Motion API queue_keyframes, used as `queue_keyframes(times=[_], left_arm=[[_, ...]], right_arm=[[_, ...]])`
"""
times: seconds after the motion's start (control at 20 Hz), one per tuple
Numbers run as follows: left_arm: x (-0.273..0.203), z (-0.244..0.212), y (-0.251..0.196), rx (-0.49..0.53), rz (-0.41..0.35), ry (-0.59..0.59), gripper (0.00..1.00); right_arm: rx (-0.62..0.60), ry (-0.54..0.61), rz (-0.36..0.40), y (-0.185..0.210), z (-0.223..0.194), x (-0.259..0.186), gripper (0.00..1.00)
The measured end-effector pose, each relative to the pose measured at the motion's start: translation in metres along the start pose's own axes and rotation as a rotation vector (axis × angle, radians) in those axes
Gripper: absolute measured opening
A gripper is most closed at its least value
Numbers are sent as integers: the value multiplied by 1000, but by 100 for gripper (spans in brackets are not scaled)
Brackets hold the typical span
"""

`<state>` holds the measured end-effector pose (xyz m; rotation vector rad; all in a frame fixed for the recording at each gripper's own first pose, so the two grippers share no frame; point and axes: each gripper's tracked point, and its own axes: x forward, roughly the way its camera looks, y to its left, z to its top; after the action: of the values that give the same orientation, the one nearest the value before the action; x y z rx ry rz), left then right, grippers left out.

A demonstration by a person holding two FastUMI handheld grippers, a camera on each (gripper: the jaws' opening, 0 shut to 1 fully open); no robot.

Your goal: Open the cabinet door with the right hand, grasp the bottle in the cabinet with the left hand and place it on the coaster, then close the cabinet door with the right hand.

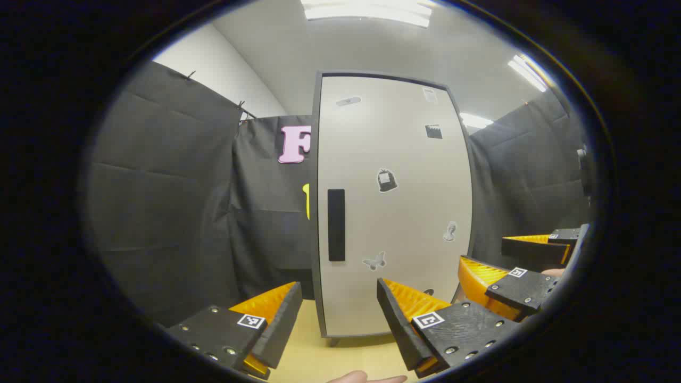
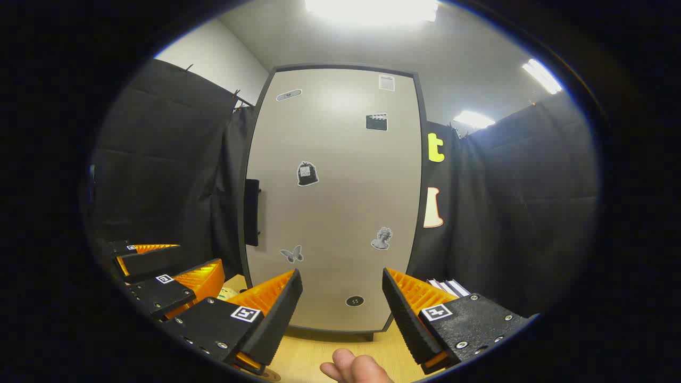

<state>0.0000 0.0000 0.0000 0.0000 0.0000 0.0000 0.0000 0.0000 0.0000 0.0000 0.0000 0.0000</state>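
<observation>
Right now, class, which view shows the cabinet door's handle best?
The left gripper view: the handle faces the camera as a full dark bar on the cabinet door. In the right gripper view, the handle sits at the door's left edge, seen nearly side-on.

The door (image 2: 335,202) before me looks smooth and matt, with flat paper-like stickers (image 2: 307,174) and a dull dark handle (image 1: 335,225). My table (image 1: 340,356) looks like pale, smooth wood. The walls (image 1: 159,202) are creased matt cloth. My fingers (image 2: 412,298) show ribbed plastic.
</observation>
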Motion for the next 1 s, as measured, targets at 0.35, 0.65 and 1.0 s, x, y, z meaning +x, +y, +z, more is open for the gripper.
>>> queue_keyframes(times=[0.35, 0.65, 1.0], left_arm=[[-4, 0, 1, -8, 10, -9, 85], [1, -4, 4, -28, 5, 6, 83], [-1, 1, 2, -27, -35, -10, 83]], right_arm=[[-7, 3, 7, 3, 1, -5, 94], [4, -10, -18, -11, 2, -1, 94], [23, 38, -14, -19, -13, 9, 94]])
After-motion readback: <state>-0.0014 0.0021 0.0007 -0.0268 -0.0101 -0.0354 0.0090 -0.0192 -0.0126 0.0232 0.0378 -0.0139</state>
